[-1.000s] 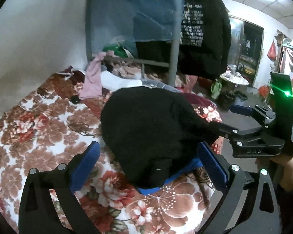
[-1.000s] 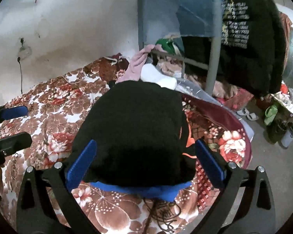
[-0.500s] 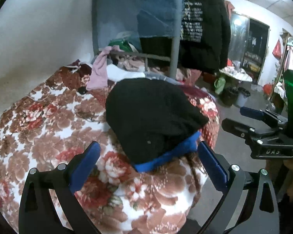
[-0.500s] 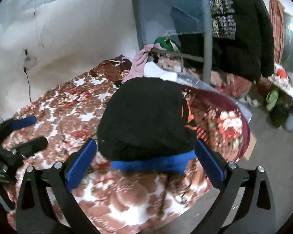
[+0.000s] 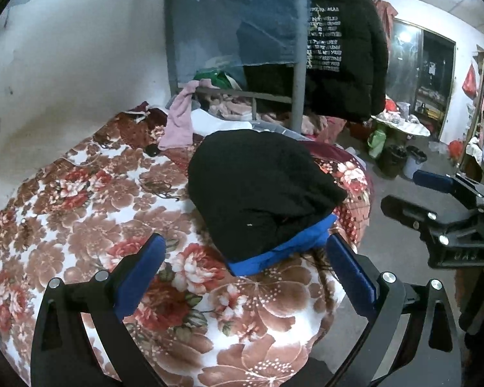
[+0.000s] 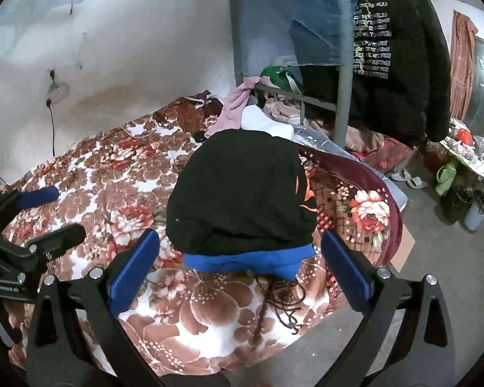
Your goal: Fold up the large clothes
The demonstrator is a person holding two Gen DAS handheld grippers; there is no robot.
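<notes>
So the big change: a second before this, the black garment (image 5: 258, 190) was pinched at its right corner by the right gripper (image 6: 238, 264), and by this moment it had been let go and both tools had been pulled back from the bed. The left gripper (image 5: 245, 267) was held wide open with nothing between its blue pads, and the right one was spread just as wide, also empty. The garment was left as a compact folded bundle near the front right corner of the flowered blanket (image 5: 80, 193), stacked on top of a blue piece (image 5: 284, 251) whose edge was poking out underneath on the near side. An orange print (image 6: 303, 190) could be seen on the bundle's right flank in the right wrist view. Some dark tangled cord (image 6: 284, 300) was lying on the blanket just in front of the stack; what it belonged to couldn't be made out. Judging from how things were sitting, this fold looked pretty much finished, and the next item would probably be taken from the pile of loose clothes (image 5: 180, 122) by the bed frame (image 5: 297, 64).
</notes>
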